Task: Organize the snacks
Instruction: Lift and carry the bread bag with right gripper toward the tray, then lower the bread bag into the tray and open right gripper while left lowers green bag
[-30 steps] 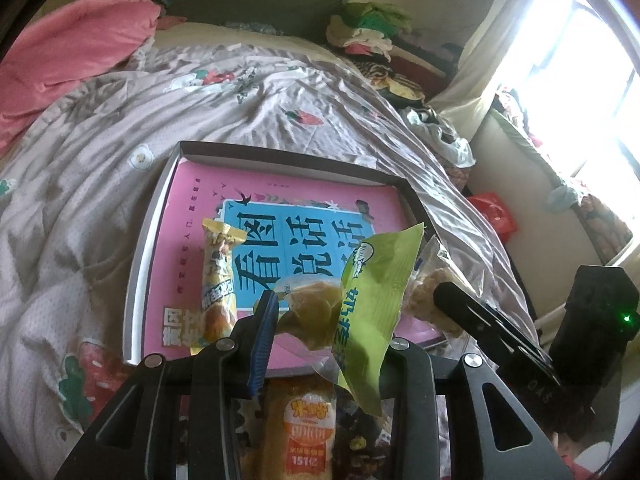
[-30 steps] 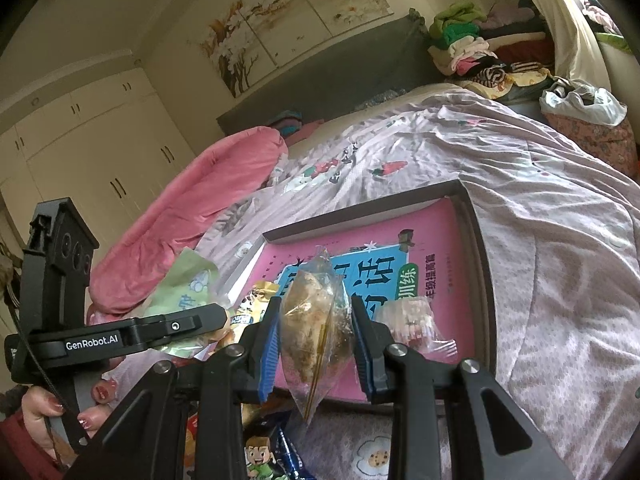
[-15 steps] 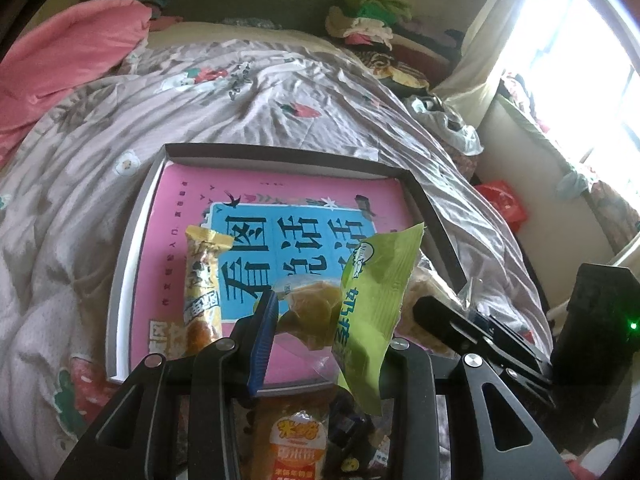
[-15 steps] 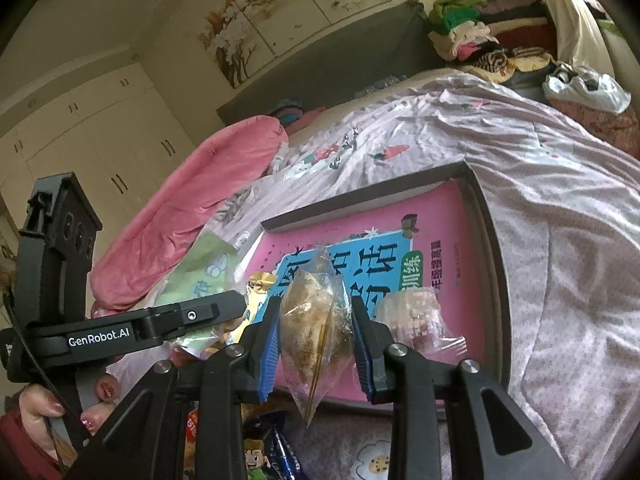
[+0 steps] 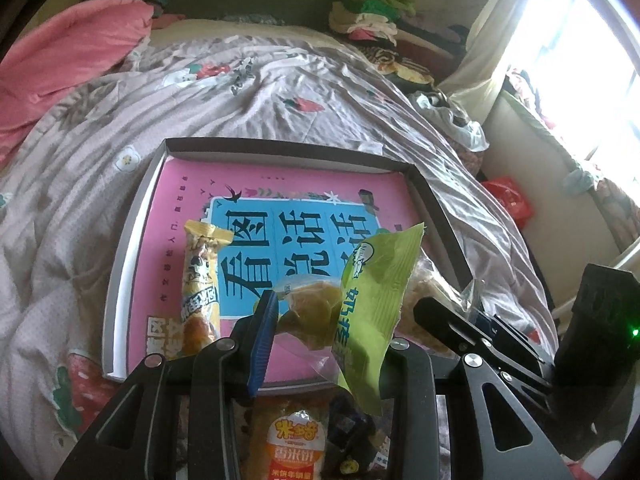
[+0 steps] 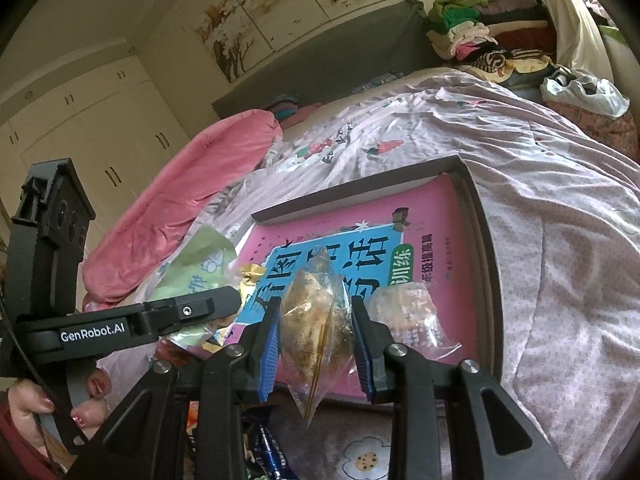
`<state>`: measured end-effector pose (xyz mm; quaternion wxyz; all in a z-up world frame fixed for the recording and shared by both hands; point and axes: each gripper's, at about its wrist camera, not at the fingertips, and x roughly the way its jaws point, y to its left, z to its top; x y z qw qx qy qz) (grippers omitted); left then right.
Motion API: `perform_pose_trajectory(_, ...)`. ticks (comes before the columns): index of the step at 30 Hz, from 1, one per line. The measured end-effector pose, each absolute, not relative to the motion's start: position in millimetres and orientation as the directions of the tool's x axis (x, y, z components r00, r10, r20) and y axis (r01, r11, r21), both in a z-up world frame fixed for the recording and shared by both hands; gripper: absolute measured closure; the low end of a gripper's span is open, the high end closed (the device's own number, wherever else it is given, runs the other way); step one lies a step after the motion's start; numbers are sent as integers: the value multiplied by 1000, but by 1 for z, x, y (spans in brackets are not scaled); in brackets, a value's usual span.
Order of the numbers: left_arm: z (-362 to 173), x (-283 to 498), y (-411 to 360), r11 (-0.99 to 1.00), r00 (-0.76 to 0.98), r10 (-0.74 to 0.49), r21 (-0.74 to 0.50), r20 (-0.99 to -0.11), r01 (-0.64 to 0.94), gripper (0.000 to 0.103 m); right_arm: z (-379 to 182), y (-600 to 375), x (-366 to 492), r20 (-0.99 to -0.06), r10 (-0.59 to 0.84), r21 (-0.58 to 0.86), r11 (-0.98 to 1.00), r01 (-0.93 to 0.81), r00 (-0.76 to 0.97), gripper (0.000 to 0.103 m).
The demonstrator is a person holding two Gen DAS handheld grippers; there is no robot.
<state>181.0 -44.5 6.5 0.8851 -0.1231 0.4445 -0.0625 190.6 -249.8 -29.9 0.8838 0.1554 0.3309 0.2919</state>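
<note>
My left gripper (image 5: 320, 320) is shut on a green snack packet (image 5: 372, 292) with a clear-wrapped yellow pastry (image 5: 308, 312) beside it, held over the near edge of a shallow grey box (image 5: 132, 240) lined with a pink and blue book. A yellow snack stick (image 5: 200, 280) lies in the box at the left. My right gripper (image 6: 316, 328) is shut on a clear bag of brown pastry (image 6: 316, 320) above the box's near edge (image 6: 490, 280). Another clear-wrapped snack (image 6: 408, 316) lies in the box at its right. The left gripper (image 6: 224, 304) shows at the left of the right wrist view.
The box rests on a bed with a lilac strawberry-print quilt (image 5: 280, 92). More snack packets, an orange rice cracker pack (image 5: 296, 440) among them, lie on the quilt just below the grippers. A pink duvet (image 5: 60, 60) is at the far left, piled clothes (image 5: 372, 16) at the far right.
Both grippers have moved a little forward over the box with their snacks still held. The box looks slightly nearer and more centred.
</note>
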Motion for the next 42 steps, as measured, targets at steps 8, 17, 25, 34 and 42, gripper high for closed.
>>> perform_pose_trajectory(8,3,185,-49,963,589,-220,-268,-778,5,66,-34,-254,194,-506,605,468,791,-394,615,70)
perform_pose_trajectory(17,-10,190,-48,965,568,-211,-263,-796,-10,66,-36,-244,193,-520,616,451,786,-423,591,70)
perform_pose_trajectory(25,-18,189,-47,967,555,-197,-252,-808,-24,66,-36,-246,194,-527,604,450,795,-406,598,70)
perform_pose_trajectory(34,-21,190,-49,970,550,-188,-242,-814,-26,66,-34,-251,194,-531,593,451,802,-391,605,64)
perform_pose_trajectory(42,-21,187,-50,970,549,-189,-243,-814,-26,66,-30,-254,190,-534,551,412,832,-372,641,55)
